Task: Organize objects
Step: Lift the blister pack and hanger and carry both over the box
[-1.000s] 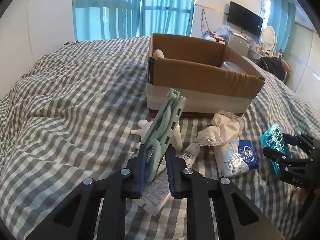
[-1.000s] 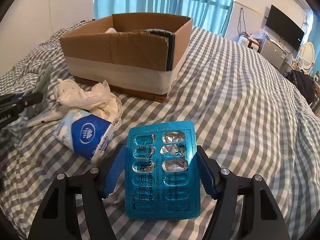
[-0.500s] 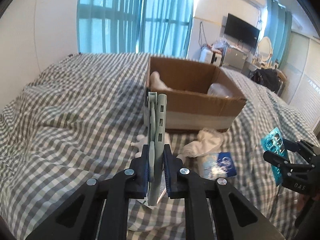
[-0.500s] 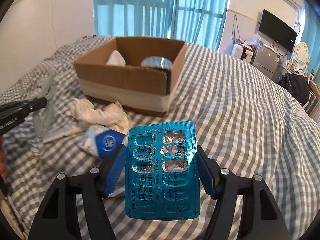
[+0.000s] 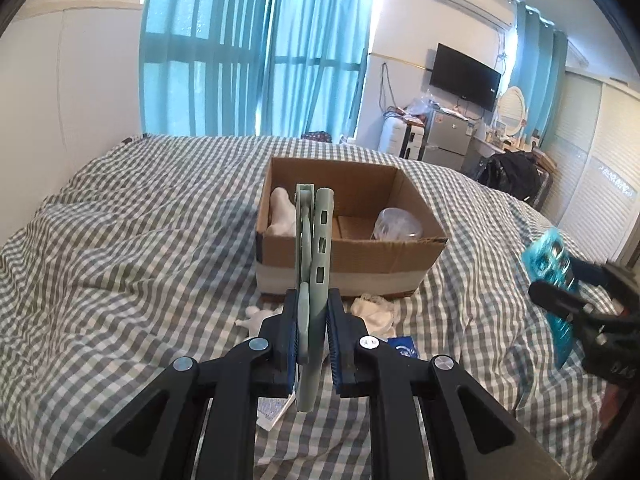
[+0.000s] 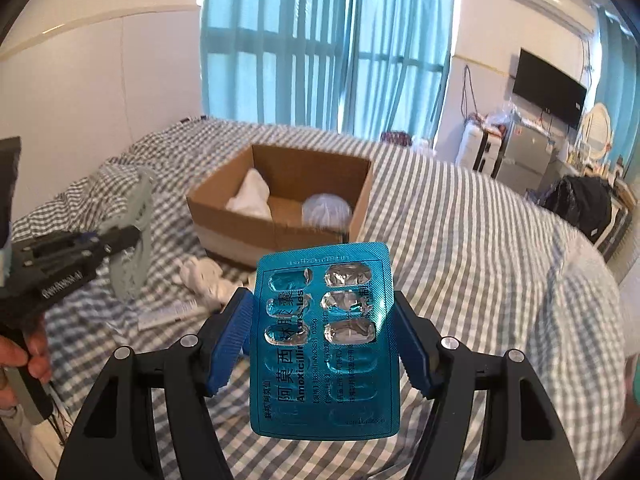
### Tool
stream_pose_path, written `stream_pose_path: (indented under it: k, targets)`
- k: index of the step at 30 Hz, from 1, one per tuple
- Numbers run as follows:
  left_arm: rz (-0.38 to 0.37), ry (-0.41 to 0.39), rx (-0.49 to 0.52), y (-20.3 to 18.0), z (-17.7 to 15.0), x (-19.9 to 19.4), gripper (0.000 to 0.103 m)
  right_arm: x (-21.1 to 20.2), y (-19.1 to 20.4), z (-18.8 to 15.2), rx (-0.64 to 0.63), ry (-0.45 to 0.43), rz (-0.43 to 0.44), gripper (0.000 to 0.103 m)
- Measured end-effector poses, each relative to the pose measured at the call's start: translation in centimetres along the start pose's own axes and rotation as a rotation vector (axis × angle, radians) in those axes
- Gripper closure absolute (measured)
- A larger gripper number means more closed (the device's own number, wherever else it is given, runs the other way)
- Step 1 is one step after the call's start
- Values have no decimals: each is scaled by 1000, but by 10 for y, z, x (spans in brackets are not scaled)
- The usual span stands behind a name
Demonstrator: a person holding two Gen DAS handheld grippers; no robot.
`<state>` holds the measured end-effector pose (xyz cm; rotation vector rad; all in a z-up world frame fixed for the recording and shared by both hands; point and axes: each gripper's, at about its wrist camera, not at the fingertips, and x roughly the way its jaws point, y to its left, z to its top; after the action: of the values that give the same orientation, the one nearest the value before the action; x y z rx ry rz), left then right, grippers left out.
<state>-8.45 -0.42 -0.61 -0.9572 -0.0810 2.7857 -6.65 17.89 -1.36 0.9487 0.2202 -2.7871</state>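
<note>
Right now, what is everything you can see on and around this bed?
cardboard box: one, brown with a white band, open, on the bed
white cloth: one, inside the box, left side
clear plastic lid: one, inside the box, right side
crumpled white fabric: one, on the bed before the box
tissue pack: one, blue, on the bed, mostly hidden
white tube: one, on the bed
checked bedspread: one, grey and white
television: one, black, on the wall
curtains: teal, at the window
clothes hanger clip: one, pale green, in the left gripper
amoxicillin blister pack: one, teal, in the right gripper
</note>
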Motion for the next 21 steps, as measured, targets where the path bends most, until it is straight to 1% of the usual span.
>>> stream_pose_path:
  k: [6, 9, 15, 21]
  targets:
    - [-10, -17, -10, 0, 21, 0, 90, -14, 7, 34, -29, -60, 12, 35]
    - [-11, -25, -1, -1, 35, 3, 90, -11, 8, 47, -36, -67, 17, 35]
    - [-13, -50, -2, 0, 64, 15, 90, 5, 4, 75, -32, -82, 37, 35]
    - [-19, -51, -19, 5, 90, 41, 90, 29, 0, 103, -38, -101, 49, 35]
